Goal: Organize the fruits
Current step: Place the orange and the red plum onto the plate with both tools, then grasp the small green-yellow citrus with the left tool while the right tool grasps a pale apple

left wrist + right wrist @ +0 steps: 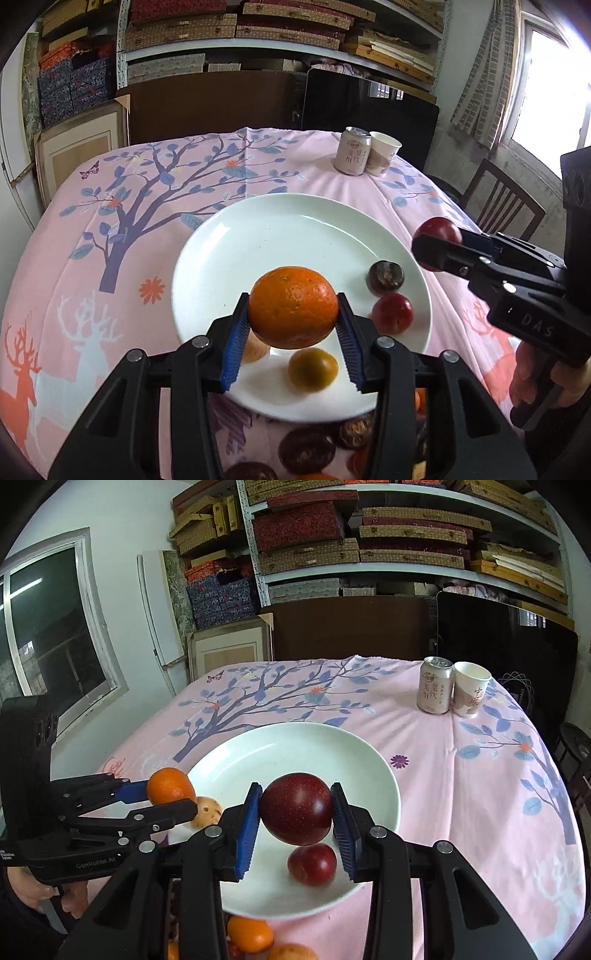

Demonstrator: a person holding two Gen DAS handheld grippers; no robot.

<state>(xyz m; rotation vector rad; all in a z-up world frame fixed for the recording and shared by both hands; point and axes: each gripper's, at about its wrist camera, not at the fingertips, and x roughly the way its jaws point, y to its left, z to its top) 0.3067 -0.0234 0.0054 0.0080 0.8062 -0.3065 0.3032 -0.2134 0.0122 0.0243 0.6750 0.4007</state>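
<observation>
From the left wrist view, the left gripper (293,325) pinches a round bright orange citrus fruit (293,307) between its blue ribbed pads, held above the near part of a round white ceramic plate (258,240). The fruit is slightly flattened, wider than tall, its long axis running from pad to pad. On the plate lie a small yellow-orange citrus (313,370), a red plum (392,313), a dark brownish-purple round fruit (385,277) and a pale orange fruit (255,347) half hidden behind the left pad. More dark and orange fruits (306,448) lie on the pink tree-printed tablecloth (147,229) just before the plate. At the far right corner a pink drink can (352,150) touches a white paper cup (383,153).

From the right wrist view, the right gripper (295,821) clamps a large dark red plum (296,808) over the plate's near side, directly above the red plum lying there. The left gripper's orange hangs at the plate's left rim. Neither held fruit touches the plate.
</observation>
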